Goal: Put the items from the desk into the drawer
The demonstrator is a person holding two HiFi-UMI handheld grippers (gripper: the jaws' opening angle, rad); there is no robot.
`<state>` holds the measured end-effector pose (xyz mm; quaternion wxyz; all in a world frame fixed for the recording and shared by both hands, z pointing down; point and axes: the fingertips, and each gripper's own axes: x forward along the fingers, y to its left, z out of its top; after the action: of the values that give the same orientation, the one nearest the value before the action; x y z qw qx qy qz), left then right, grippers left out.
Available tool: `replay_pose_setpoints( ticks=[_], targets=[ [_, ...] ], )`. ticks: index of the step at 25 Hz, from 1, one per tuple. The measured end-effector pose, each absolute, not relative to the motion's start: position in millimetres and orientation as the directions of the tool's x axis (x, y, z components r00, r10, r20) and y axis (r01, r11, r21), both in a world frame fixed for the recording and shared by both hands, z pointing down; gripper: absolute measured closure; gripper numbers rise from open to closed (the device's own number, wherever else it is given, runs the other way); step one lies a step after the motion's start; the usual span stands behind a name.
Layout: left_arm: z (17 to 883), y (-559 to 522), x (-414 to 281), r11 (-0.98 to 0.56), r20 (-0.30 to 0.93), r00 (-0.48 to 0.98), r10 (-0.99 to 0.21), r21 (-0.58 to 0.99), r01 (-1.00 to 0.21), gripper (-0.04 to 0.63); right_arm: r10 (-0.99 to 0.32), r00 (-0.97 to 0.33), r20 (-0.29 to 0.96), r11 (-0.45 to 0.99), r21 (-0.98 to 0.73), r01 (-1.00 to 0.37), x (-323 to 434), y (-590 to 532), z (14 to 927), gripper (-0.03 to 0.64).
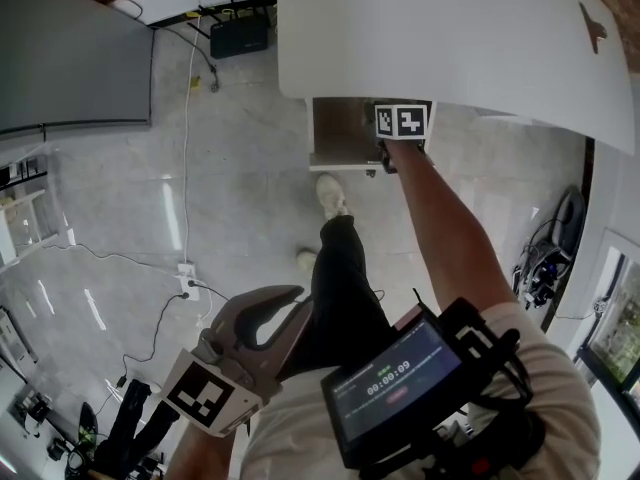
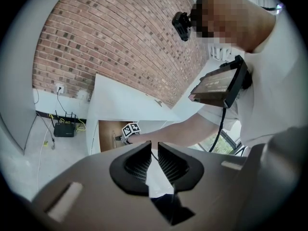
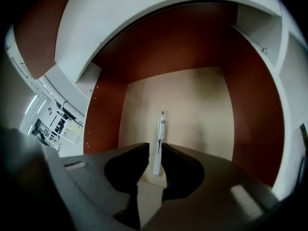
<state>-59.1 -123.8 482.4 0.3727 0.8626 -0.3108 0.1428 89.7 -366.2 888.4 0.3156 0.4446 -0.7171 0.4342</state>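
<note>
- White desk [image 1: 450,38] runs across the top of the head view, and the drawer [image 1: 340,133] under it is pulled open. The right gripper [image 1: 401,120] is reached down into it, arm stretched out
- same view: the left gripper [image 1: 275,308] hangs low by the person's hip, well away from the desk
- the desk top looks pretty much bare from up here, except one small dark thing [image 1: 594,28] near its edge, too small for me to tell what it is
- left gripper view: fingers only a narrow slit apart, nothing in there, just the person's shirt showing behind
- right gripper view: looking into the drawer, red-brown sides and a pale floor. A white pen [image 3: 159,138] lies on that floor, pointing away from the camera, with its near end in the gap between the fingers. The gap is a bit wider than the pen and I don't see the pads squeezing it, so I'd call it let go
- my guess is the pen is basically done, it's in the drawer. What's left is to pull the right gripper out, deal with that dark thing if it counts as an item, and maybe shut the drawer
</note>
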Motion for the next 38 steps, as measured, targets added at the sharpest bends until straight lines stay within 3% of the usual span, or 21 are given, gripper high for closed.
replay_pose_setpoints(
  ticks=[18,24,38],
  targets=[
    [404.7,-82.9,-72.0,-0.633,0.369,0.775,-0.514,0.446,-0.632,0.546,-0.416,-0.404,0.815,0.35,-0.267,-0.898,95.7,-299.2,759.3,0.549],
    [375.0,-57.1,-75.8,-0.686,0.36,0.757,-0.546,0.327,-0.65,0.546,-0.438,-0.463,0.77,0.417,-0.282,-0.864,91.3,-258.6,700.0,0.565],
    [344.0,27.9,-89.5,-0.66,0.302,0.726,-0.617,0.303,-0.687,0.58,-0.429,-0.593,0.682,0.632,-0.243,-0.736,46.1,-119.9,562.2,0.615]
  ],
)
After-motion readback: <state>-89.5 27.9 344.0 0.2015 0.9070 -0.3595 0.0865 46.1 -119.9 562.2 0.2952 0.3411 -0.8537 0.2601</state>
